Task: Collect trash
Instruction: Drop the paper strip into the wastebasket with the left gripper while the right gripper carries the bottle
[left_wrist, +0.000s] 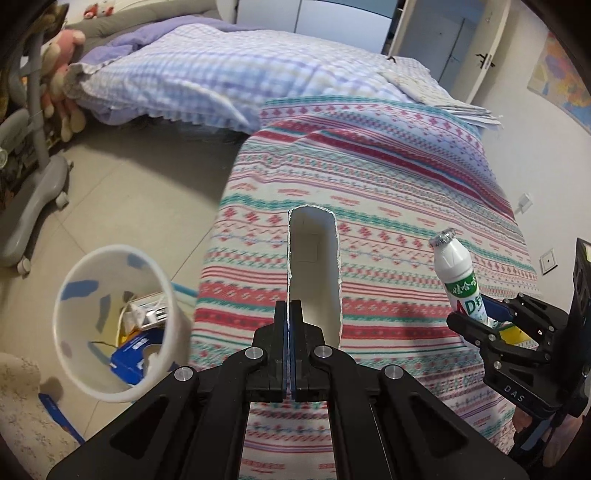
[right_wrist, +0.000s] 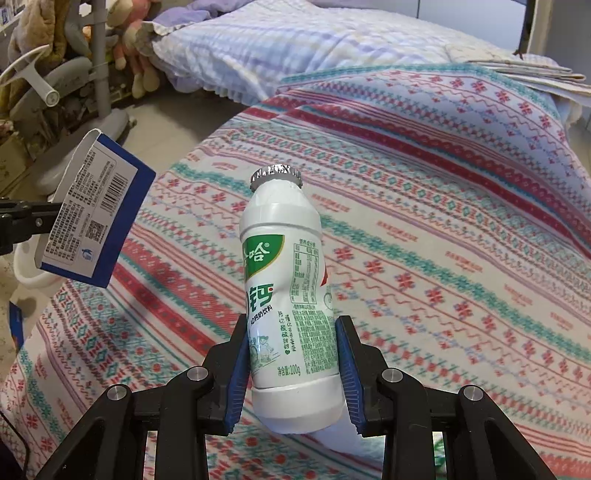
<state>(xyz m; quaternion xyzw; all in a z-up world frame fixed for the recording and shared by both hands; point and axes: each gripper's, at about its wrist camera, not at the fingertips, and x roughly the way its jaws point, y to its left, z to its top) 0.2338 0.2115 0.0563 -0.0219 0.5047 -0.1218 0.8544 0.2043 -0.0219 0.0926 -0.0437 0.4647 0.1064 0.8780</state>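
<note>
Soft, even daylight is filling the room, brightest on the far checked quilt and the white wardrobe doors, while only faint shadows are falling on the patterned bedspread near the grippers. Both fisheye views are bending straight lines strongly toward the edges, and dark vignetting is cutting off the corners. The foil cap of the bottle is catching a small glint, and the far plush toys are looking slightly soft and smeared.

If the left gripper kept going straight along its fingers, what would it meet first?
Probably the patterned bedspread: the left gripper, shut on an open box, points down at it. The bin sits off to its left.
</note>
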